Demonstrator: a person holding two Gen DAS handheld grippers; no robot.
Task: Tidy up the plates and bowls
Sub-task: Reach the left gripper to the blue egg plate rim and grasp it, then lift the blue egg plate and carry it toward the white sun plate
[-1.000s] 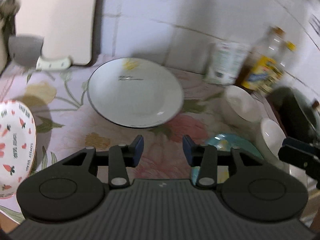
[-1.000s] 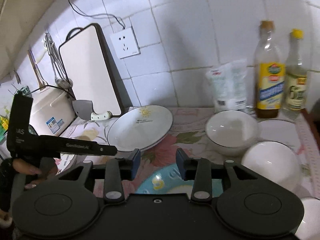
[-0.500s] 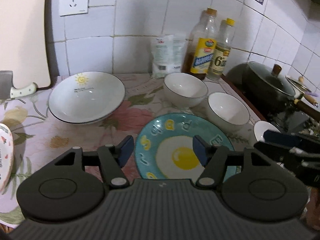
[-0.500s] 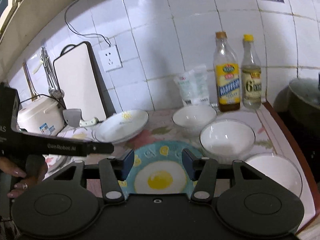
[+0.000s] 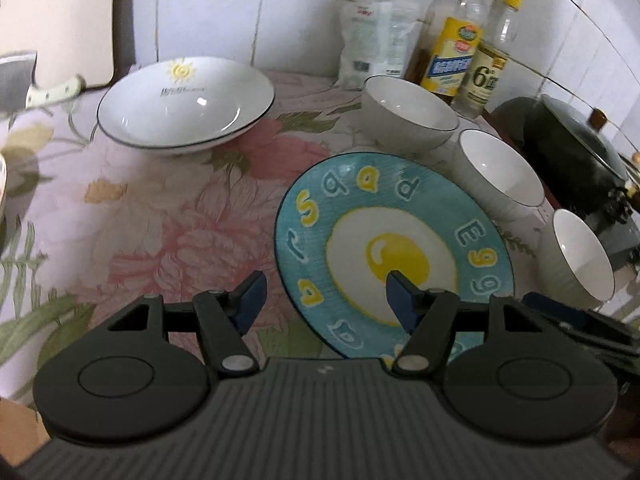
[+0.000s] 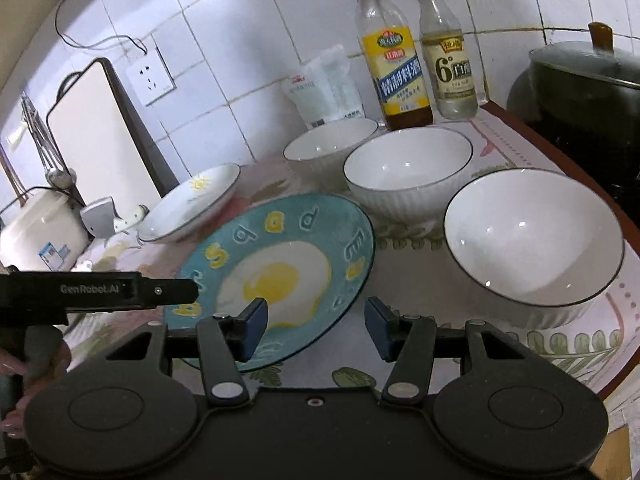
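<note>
A teal plate with a fried-egg picture (image 5: 394,256) (image 6: 280,272) lies on the floral cloth. My left gripper (image 5: 324,300) is open and empty, its fingers straddling the plate's near left rim. My right gripper (image 6: 316,326) is open and empty over the plate's near right rim. A white deep plate with a sun mark (image 5: 186,106) (image 6: 192,204) sits at the back left. Three white bowls stand to the right: the far one (image 5: 408,118) (image 6: 330,146), the middle one (image 5: 500,172) (image 6: 408,168) and the near one (image 5: 580,256) (image 6: 532,240).
Two bottles (image 6: 396,60) (image 6: 448,52) and a white bag (image 6: 324,88) stand against the tiled wall. A dark lidded pot (image 6: 588,80) sits at the right. A cutting board (image 6: 104,136), a cleaver (image 5: 24,80) and a rice cooker (image 6: 36,228) are at the left.
Both grippers have moved closer and lower toward the teal plate, and their jaws have opened wider. The dishes have not moved.
</note>
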